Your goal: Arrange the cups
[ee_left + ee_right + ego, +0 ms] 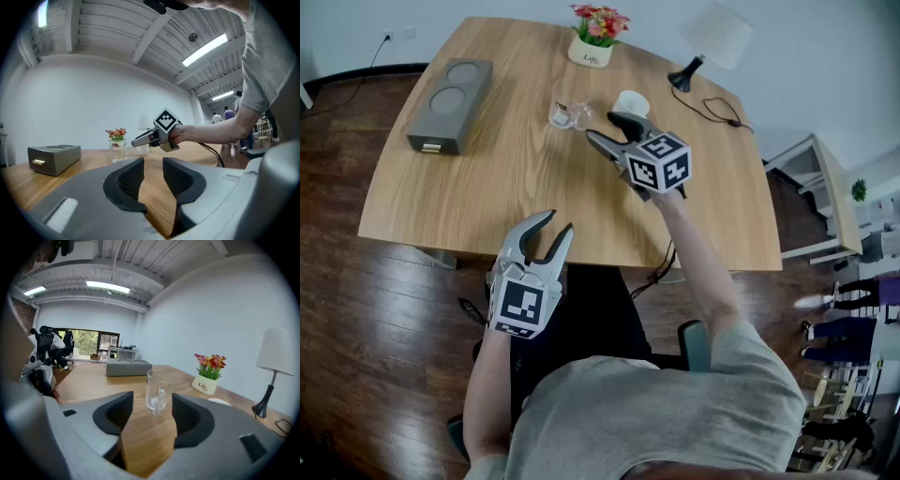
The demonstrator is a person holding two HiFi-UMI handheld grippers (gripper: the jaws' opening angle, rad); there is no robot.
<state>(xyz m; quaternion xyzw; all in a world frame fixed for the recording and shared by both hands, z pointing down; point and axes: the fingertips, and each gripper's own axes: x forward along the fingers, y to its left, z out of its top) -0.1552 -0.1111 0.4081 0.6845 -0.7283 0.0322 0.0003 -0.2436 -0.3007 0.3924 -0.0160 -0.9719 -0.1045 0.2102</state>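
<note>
Glass mug (158, 390) is standing on the worktop (506, 178) just ahead of the right gripper (602, 127), in line with its gap and untouched. A white cup (630, 101) is sitting half hidden behind that gripper. Its jaws are gaping wide and empty. The left gripper (561, 221) is hovering at the near edge, parted and holding nothing.

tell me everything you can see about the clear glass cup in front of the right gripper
The glass cup is clear, with a handle on the side turned toward the right gripper. It looks empty and stands upright on the wooden table. It sits just beyond the gripper's open jaws, in line with the gap between them, and neither touches it. A white cup stands nearby.
</note>
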